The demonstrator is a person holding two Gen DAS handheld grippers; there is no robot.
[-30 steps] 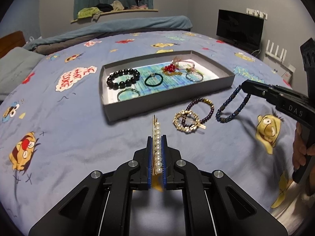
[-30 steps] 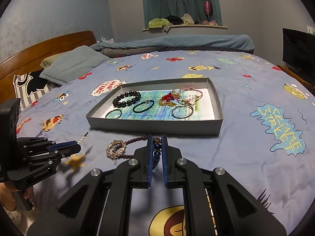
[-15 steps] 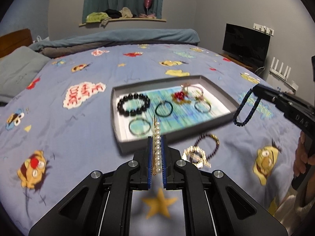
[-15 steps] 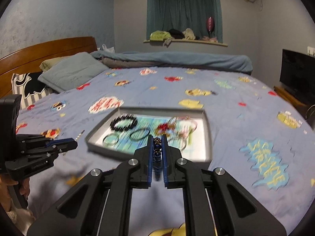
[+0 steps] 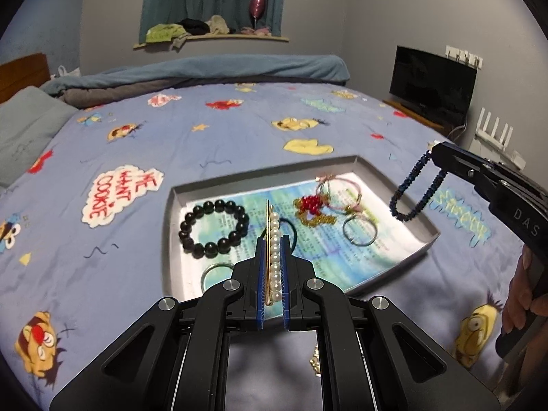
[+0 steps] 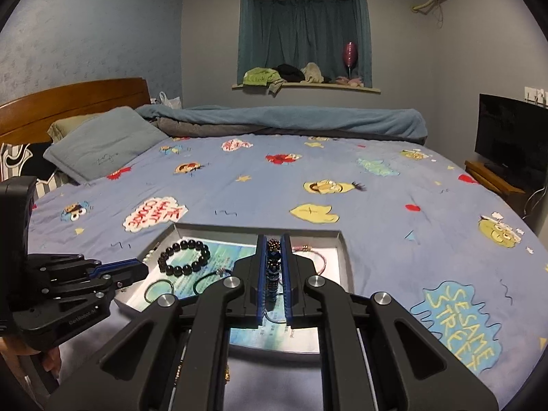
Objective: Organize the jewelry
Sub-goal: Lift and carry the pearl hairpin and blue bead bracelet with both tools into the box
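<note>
A: Nearest first. Our left gripper (image 5: 273,267) has its jaws clamped on the pearl hair clip (image 5: 272,250), pearls and gold bar running lengthwise between the blue pads, tip poking forward over the near half of the grey tray (image 5: 416,205).

B: Noted. It looks stiff and light to us, so no sag, but the pearls are probably glued on. We judge a hold on the metal bar safer than a squeeze on the beads. Right side?

A: Our right gripper (image 6: 274,267) is closed on the dark blue beaded bracelet (image 5: 414,191). In the left view the loop hangs free below the fingertips, over the tray's right edge.

B: Limp, then. We expect it to swing and drape, and smooth beads may slip. Pinching across the strand, as now, seems right.

A: Further in, lying in the tray: black bead bracelet (image 5: 214,227), a thin ring (image 5: 359,231), a red and gold cluster (image 5: 311,207), a pink cord loop (image 5: 337,188). Cords look tangle-prone.

B: Beyond that, only the cartoon bedspread (image 5: 191,157), then the pillow (image 6: 102,140) and headboard.
</note>
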